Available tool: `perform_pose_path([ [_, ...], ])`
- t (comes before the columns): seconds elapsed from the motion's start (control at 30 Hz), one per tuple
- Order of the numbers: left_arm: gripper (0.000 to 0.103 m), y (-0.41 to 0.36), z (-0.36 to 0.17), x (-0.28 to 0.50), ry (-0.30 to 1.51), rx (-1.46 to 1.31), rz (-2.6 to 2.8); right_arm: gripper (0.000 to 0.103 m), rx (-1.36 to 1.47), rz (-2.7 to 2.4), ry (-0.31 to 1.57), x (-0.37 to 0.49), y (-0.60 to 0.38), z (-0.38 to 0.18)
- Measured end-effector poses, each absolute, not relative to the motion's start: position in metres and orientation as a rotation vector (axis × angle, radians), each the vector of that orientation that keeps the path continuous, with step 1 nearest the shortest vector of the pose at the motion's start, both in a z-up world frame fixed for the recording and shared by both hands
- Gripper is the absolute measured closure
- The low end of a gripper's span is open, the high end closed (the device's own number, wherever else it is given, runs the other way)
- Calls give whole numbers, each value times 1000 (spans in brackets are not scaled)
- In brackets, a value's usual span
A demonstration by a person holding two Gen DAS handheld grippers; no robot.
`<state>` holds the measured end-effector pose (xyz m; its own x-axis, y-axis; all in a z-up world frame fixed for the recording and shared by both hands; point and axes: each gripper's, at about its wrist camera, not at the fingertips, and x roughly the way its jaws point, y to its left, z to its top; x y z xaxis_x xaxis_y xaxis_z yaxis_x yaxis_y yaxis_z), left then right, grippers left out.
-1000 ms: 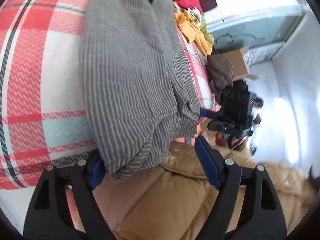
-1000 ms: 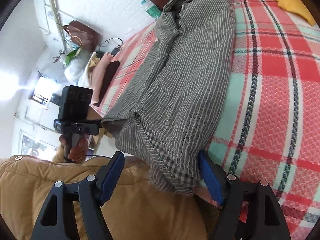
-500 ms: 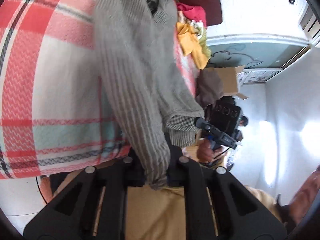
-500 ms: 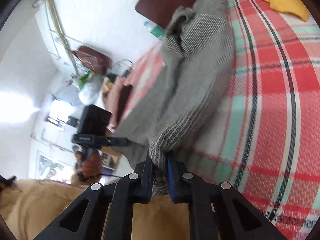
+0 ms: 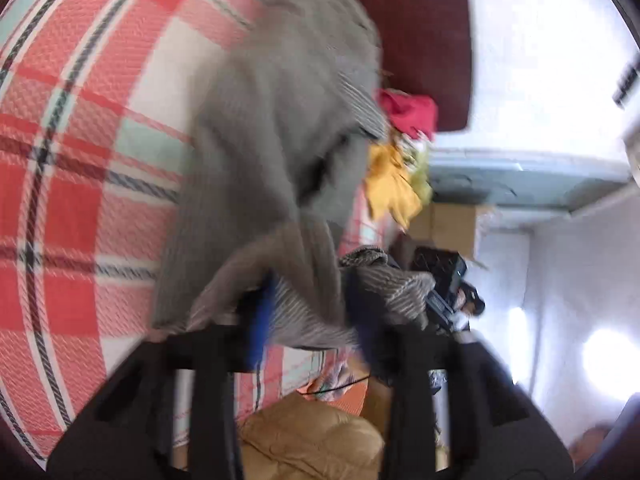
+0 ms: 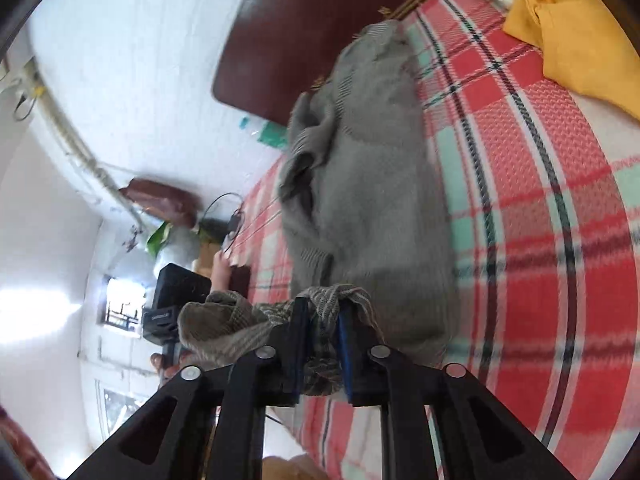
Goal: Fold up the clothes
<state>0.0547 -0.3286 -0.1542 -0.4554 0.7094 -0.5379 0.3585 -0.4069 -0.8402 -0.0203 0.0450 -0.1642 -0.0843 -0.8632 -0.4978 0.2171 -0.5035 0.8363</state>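
A grey striped garment [image 5: 276,152] lies lengthwise on the red plaid bed [image 5: 72,184]. My left gripper [image 5: 310,316] is shut on one near corner of its hem and holds it lifted above the bed. My right gripper [image 6: 322,328] is shut on the other near corner of the garment [image 6: 372,208], with the striped hem bunched between its blue pads. The near end of the garment is raised and carried over the rest of it. The right gripper shows in the left wrist view [image 5: 444,292]. The left gripper shows in the right wrist view [image 6: 168,308].
Yellow [image 6: 572,36] and red [image 5: 412,110] clothes lie piled at the far side of the bed by the dark headboard [image 6: 288,36]. A cardboard box [image 5: 452,226] stands beyond the bed. My tan jacket [image 5: 312,440] is below the left gripper.
Both grippers closed on the garment's near hem corners, then lifted them and carried them forward over the bed toward the headboard.
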Motion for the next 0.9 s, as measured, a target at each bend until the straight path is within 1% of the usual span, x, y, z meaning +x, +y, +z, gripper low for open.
perform_pose_path([
  [0.03,32,-332,-155,51,-1525,-1476,1987,71,1409,-1720,-751,-29,47,-168],
  [0.07,32,-335,-155,48,-1514,-1485,2031,58,1429,-1743,-751,-36,51,-171],
  [0.17,32,-340,-143,48,-1443,-1437,2162,46,1421,-1844,-714,-47,62,-165],
  [0.23,32,-335,-125,56,-1302,-1397,2283,45,1344,-1931,-656,-46,71,-148],
  [0.27,32,-331,-116,59,-1219,-1379,2342,45,1304,-1958,-579,-41,65,-141],
  [0.37,32,-295,-93,63,-846,-1369,2456,45,1177,-1995,-281,-19,33,-121],
  [0.47,32,-263,-95,51,-611,-1394,2438,45,1038,-2004,10,2,1,-102],
  [0.53,32,-250,-107,36,-535,-1455,2432,45,980,-1998,191,13,-20,-100],
  [0.63,32,-245,-134,15,-507,-1600,2397,45,1006,-1986,432,19,-52,-127],
  [0.67,32,-245,-145,8,-512,-1662,2378,45,1010,-1982,455,19,-53,-131],
  [0.73,32,-248,-154,3,-530,-1687,2367,45,1014,-1975,444,18,-45,-132],
  [0.9,32,-248,-138,16,-445,-1652,2409,45,1024,-1959,415,16,-26,-135],
])
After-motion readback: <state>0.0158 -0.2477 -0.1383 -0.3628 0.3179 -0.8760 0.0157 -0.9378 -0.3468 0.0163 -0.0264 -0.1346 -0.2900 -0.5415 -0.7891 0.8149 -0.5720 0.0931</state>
